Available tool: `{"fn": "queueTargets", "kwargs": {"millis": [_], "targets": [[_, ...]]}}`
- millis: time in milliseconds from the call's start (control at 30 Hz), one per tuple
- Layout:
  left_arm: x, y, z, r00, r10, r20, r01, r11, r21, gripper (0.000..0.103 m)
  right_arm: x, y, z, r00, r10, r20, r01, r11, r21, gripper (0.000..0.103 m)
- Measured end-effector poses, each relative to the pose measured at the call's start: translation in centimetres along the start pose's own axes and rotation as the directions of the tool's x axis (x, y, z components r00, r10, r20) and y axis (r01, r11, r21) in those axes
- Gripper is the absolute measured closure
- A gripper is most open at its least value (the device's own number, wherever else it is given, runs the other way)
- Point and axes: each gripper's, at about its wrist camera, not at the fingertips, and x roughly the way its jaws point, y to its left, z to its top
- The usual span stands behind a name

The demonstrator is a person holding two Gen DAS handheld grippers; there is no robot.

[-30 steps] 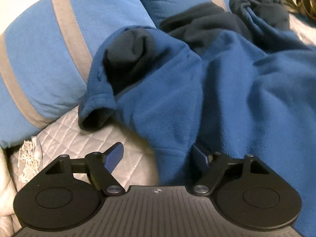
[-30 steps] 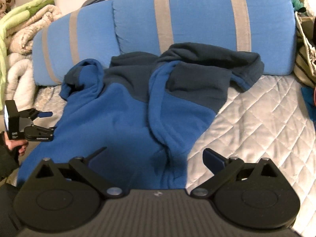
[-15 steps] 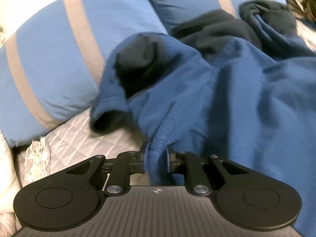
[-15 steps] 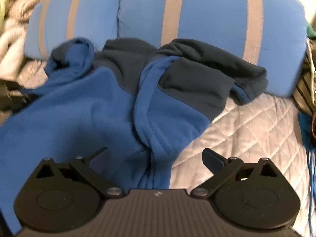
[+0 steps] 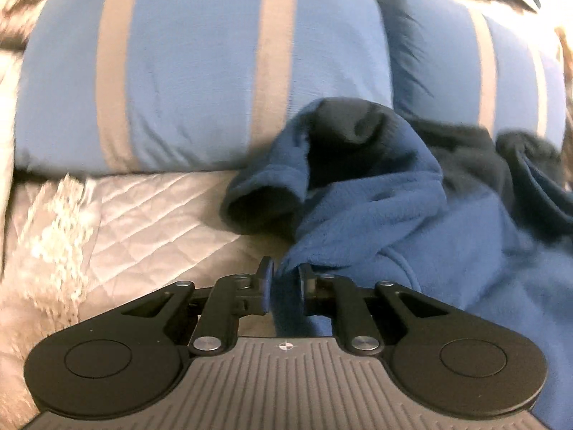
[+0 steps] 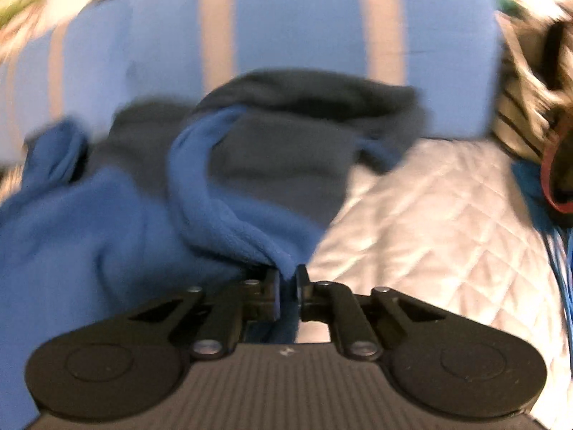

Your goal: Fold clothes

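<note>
A two-tone fleece jacket (image 5: 412,222), bright blue with a dark navy upper part, lies crumpled on the quilted bed cover (image 5: 143,222). Its left sleeve cuff (image 5: 261,208) gapes open toward the pillow. My left gripper (image 5: 284,279) is closing on a fold of blue fleece at the jacket's left edge, and the pads press on the cloth. The blurred right wrist view shows the jacket (image 6: 107,233) spread to the left. There my right gripper (image 6: 288,279) is closing on the jacket's right edge, fleece pinched between the pads.
Two blue pillows with beige stripes (image 5: 186,71) (image 6: 297,28) stand behind the jacket. Pale quilt (image 6: 429,215) lies bare to the right of it. A lace trim (image 5: 53,222) runs along the left. Striped fabric and clutter (image 6: 530,89) sit at the right edge.
Both grippers went from open to pinching the fleece. The left one moved left and rolled, pulling its edge along. The right one moved forward and down onto the right edge.
</note>
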Motion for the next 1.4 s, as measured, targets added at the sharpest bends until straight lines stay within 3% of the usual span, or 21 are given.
{"fn": "queueTargets", "kwargs": {"millis": [200, 433, 600, 667, 700, 800, 867, 900, 933, 1000, 1067, 1100, 1267, 1400], "targets": [[0.8, 2.6, -0.7, 0.999, -0.039, -0.014, 0.036, 0.989, -0.144, 0.094, 0.2, -7.0, 0.2, 0.997, 0.081, 0.020, -0.083, 0.948, 0.307, 0.097], [2.5, 3.6, -2.5, 0.998, -0.042, -0.048, 0.032, 0.978, -0.206, 0.094, 2.6, -9.7, -1.1, 0.991, 0.136, 0.012, -0.124, 0.864, 0.488, 0.097], [3.5, 5.7, -3.4, 0.995, -0.089, -0.048, 0.068, 0.938, -0.340, 0.094, 3.1, -10.6, -2.8, 0.987, 0.160, -0.004, -0.129, 0.812, 0.569, 0.096], [3.7, 6.3, -3.3, 0.994, -0.098, -0.047, 0.075, 0.929, -0.362, 0.094, 2.7, -10.4, -3.4, 0.988, 0.155, -0.013, -0.121, 0.818, 0.563, 0.096], [3.6, 6.0, -3.0, 0.995, -0.087, -0.054, 0.065, 0.945, -0.322, 0.093, 2.6, -10.1, -3.5, 0.990, 0.142, -0.019, -0.111, 0.842, 0.529, 0.095], [3.2, 4.6, -2.4, 0.997, -0.037, -0.066, 0.025, 0.985, -0.173, 0.089, 2.1, -8.6, -3.2, 0.995, 0.087, -0.046, -0.060, 0.907, 0.417, 0.078], [2.9, 4.5, -2.1, 0.997, -0.012, -0.071, 0.002, 0.990, -0.138, 0.079, 2.0, -8.6, -3.0, 0.995, 0.085, -0.058, -0.053, 0.907, 0.417, 0.071], [2.9, 4.6, -2.2, 0.997, 0.005, -0.072, -0.015, 0.991, -0.135, 0.067, 1.9, -8.6, -2.8, 0.995, 0.081, -0.062, -0.049, 0.912, 0.407, 0.068], [2.8, 4.6, -2.3, 0.997, 0.020, -0.073, -0.030, 0.990, -0.136, 0.056, 1.8, -8.5, -2.6, 0.995, 0.078, -0.061, -0.048, 0.920, 0.390, 0.062], [2.3, 4.9, -2.7, 0.997, 0.035, -0.069, -0.044, 0.989, -0.139, 0.046, 1.3, -8.1, -2.4, 0.997, 0.060, -0.053, -0.038, 0.939, 0.341, 0.049], [1.8, 5.0, -2.5, 0.996, 0.048, -0.074, -0.057, 0.990, -0.131, 0.042, 0.8, -7.8, -2.2, 0.998, 0.039, -0.042, -0.025, 0.955, 0.297, 0.024], [1.5, 5.0, -2.4, 0.995, 0.058, -0.076, -0.067, 0.990, -0.122, 0.042, 0.6, -7.7, -2.1, 0.998, 0.047, -0.030, -0.036, 0.959, 0.282, 0.020], [-1.2, 3.0, -1.5, 0.997, 0.061, -0.049, -0.064, 0.996, -0.063, 0.039, -0.7, -6.8, -1.4, 0.996, 0.088, 0.020, -0.090, 0.970, 0.227, 0.015], [-4.6, -0.6, 0.0, 0.999, 0.044, 0.003, -0.044, 0.999, -0.014, 0.029, -1.2, -5.0, -0.3, 0.994, 0.096, 0.059, -0.104, 0.984, 0.146, 0.014]]}}
